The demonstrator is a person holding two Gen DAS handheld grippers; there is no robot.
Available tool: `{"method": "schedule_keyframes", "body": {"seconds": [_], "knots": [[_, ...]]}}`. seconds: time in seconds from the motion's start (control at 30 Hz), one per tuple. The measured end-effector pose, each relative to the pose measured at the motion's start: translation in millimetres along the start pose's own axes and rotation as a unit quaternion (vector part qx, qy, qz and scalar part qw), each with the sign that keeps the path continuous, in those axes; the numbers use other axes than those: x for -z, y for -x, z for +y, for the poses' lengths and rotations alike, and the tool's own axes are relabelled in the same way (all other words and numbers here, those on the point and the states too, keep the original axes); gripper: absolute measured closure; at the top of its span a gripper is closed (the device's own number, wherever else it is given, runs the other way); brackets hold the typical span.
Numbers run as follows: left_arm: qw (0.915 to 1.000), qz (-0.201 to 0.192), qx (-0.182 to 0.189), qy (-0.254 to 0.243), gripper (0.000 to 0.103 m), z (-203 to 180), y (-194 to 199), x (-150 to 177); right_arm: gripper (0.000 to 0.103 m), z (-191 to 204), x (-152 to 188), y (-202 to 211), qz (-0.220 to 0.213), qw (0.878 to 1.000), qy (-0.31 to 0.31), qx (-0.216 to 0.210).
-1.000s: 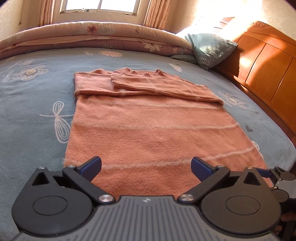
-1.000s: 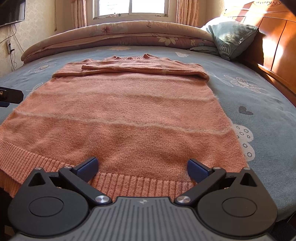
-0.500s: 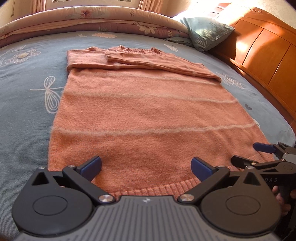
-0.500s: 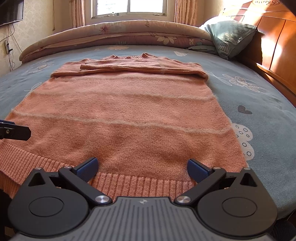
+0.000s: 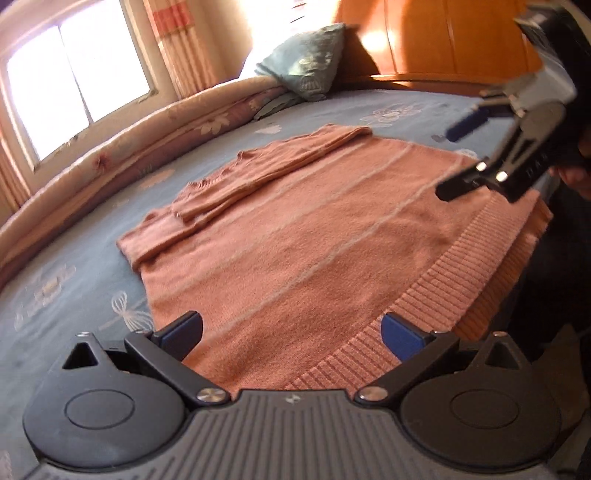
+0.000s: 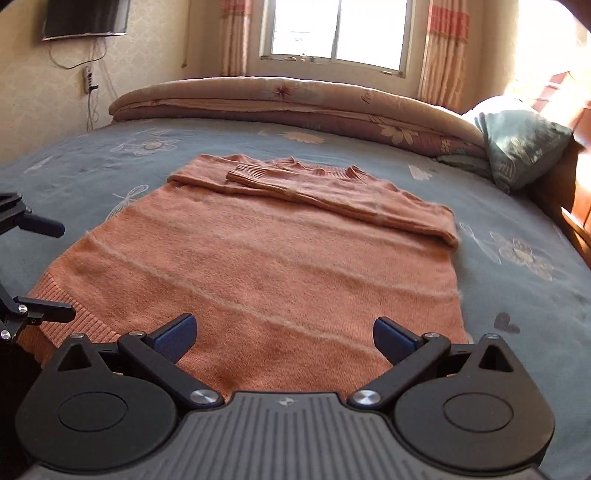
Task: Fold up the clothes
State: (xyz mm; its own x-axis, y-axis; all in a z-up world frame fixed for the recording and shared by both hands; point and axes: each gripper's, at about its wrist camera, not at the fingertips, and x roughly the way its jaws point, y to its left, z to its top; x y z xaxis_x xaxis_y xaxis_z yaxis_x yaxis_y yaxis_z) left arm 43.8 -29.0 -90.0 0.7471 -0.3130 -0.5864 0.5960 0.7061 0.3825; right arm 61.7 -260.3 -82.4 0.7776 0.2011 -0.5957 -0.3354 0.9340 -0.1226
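An orange sweater [image 6: 266,266] lies flat on the bed [image 6: 524,295], its body spread toward the near edge and its sleeves folded across the chest just below the collar. Pale thin stripes run across the knit, and the ribbed hem [image 5: 424,295] hangs slightly over the bed's edge.

The left tongs [image 5: 291,332] hover above the hem near one lower corner of the sweater, their blue-padded fingers spread wide apart and holding nothing. The right tongs [image 6: 282,334] sit over the hem at the other side, likewise spread wide with nothing between them. In the left wrist view the right tongs [image 5: 454,162] appear from the side above the far hem corner, fingers parted.

A rolled floral quilt [image 6: 295,99] lies along the far side of the bed beneath the window [image 6: 336,33], and a teal pillow [image 6: 524,140] rests against the wooden headboard [image 5: 436,40].
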Motion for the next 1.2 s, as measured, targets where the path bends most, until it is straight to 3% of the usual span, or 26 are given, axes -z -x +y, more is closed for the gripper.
{"method": "schedule_keyframes", "body": {"seconds": [0.13, 0.27, 0.4, 0.5, 0.67, 0.83, 1.0, 1.2], "knots": [[0.9935, -0.002, 0.017, -0.113, 0.001, -32.3, 8.0, 11.8, 0.000, 12.2, -7.4, -6.7, 0.029, 0.996, 0.083, -0.035], [0.9850, -0.006, 0.020, -0.172, 0.001, -60.3, 1.2, 21.9, 0.000, 30.6, -4.3, -14.7, 0.059, 0.985, 0.153, -0.056], [0.9739, -0.010, 0.019, -0.226, 0.001, -88.1, -7.0, 31.4, 0.000, 42.5, -1.5, -11.9, 0.057, 0.983, 0.166, -0.061], [0.9642, -0.008, -0.019, -0.264, 0.001, -100.1, -19.0, 33.4, 0.000, 46.7, 0.3, -9.8, 0.051, 0.983, 0.164, -0.059], [0.9685, -0.010, -0.048, -0.244, 0.001, -95.0, -23.8, 27.2, 0.000, 52.2, 5.3, -8.0, 0.043, 0.984, 0.169, -0.049], [0.9679, -0.027, -0.065, -0.241, 0.001, -92.3, -12.4, 23.1, 0.000, 63.3, 11.3, 1.6, 0.020, 0.975, 0.212, -0.065], [0.9708, -0.033, -0.073, -0.226, 0.001, -87.0, -8.3, 18.4, 0.000, 84.6, 18.3, 18.3, -0.016, 0.954, 0.270, -0.127], [0.9745, -0.038, -0.081, -0.206, 0.001, -80.2, -4.6, 12.7, 0.002, 121.2, 37.4, 12.8, -0.025, 0.923, 0.371, -0.102]]}}
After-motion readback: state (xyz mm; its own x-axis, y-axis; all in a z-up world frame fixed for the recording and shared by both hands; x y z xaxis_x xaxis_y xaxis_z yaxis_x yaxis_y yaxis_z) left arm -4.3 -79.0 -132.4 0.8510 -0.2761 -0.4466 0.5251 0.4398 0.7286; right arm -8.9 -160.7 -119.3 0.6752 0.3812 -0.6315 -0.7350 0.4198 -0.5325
